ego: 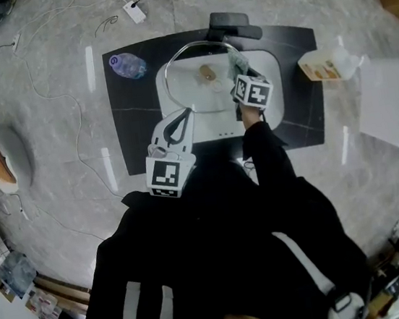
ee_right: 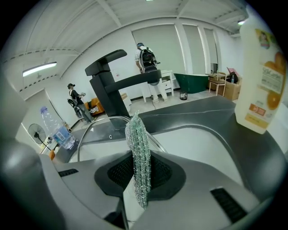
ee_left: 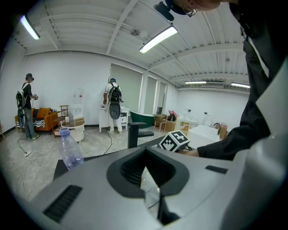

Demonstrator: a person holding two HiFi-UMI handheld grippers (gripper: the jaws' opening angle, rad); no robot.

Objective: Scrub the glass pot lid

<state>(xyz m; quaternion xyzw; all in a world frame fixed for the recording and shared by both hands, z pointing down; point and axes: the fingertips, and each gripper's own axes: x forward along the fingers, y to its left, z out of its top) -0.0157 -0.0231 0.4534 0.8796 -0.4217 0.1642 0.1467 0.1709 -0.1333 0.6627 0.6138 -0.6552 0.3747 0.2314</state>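
Observation:
A glass pot lid (ego: 198, 93) with a metal rim and a brown knob is held over the white sink (ego: 268, 62). My left gripper (ego: 182, 118) is shut on its near edge; in the left gripper view the clear lid edge (ee_left: 151, 191) stands between the jaws. At the lid's right rim, my right gripper (ego: 242, 78) is shut on a steel wire scrubber (ego: 238, 62). The right gripper view has the scrubber (ee_right: 138, 148) upright between the jaws, the lid's rim (ee_right: 101, 122) curving just behind it.
A black faucet (ego: 229, 23) stands behind the sink on a black counter (ego: 137, 127). A water bottle (ego: 127, 64) lies at the left and a dish soap bottle (ego: 327, 65) at the right. People stand far back in the room (ee_left: 112, 105).

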